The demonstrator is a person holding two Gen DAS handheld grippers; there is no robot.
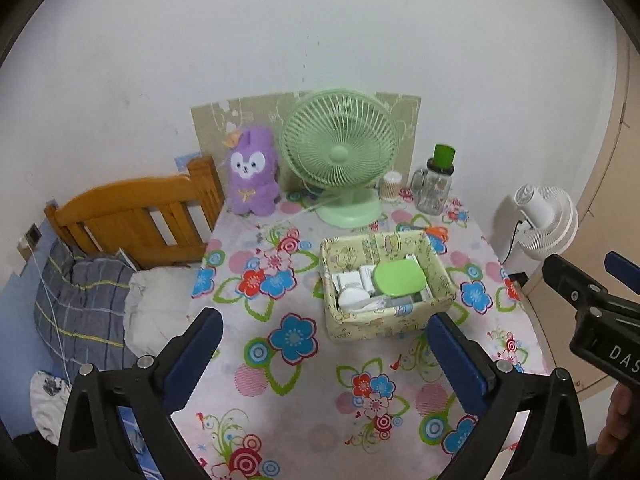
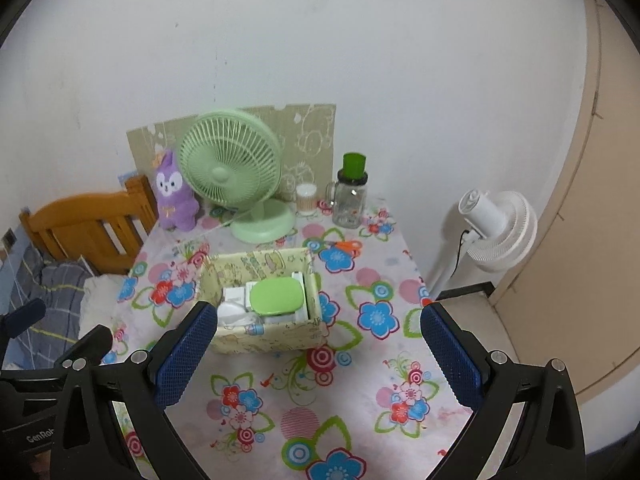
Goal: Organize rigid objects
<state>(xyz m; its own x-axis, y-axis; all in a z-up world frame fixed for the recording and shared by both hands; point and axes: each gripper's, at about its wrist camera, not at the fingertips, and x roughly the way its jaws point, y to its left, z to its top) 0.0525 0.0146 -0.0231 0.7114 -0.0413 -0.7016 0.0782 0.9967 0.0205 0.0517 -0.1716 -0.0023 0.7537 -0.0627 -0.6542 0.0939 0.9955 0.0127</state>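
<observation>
A pale yellow patterned box (image 1: 438,270) (image 2: 224,342) stands in the middle of the flowered table. Inside it lie a green oval-lidded case (image 1: 399,278) (image 2: 276,297) and several white items (image 1: 352,295) (image 2: 234,298). My left gripper (image 1: 322,354) hangs open above the table's near side, nothing between its blue pads. My right gripper (image 2: 314,350) is open too and empty, its left finger overlapping the box's near corner in its own view. The right gripper (image 1: 592,280) also shows at the right edge of the left wrist view.
At the table's back stand a green desk fan (image 1: 340,156) (image 2: 232,172), a purple plush toy (image 1: 252,172) (image 2: 174,192), a cotton swab jar (image 1: 390,186) (image 2: 306,199) and a glass mug with a green lid (image 1: 434,186) (image 2: 350,194). Orange scissors (image 2: 347,245) lie behind the box. A wooden bed frame (image 1: 132,212) is left, a white floor fan (image 2: 496,232) right.
</observation>
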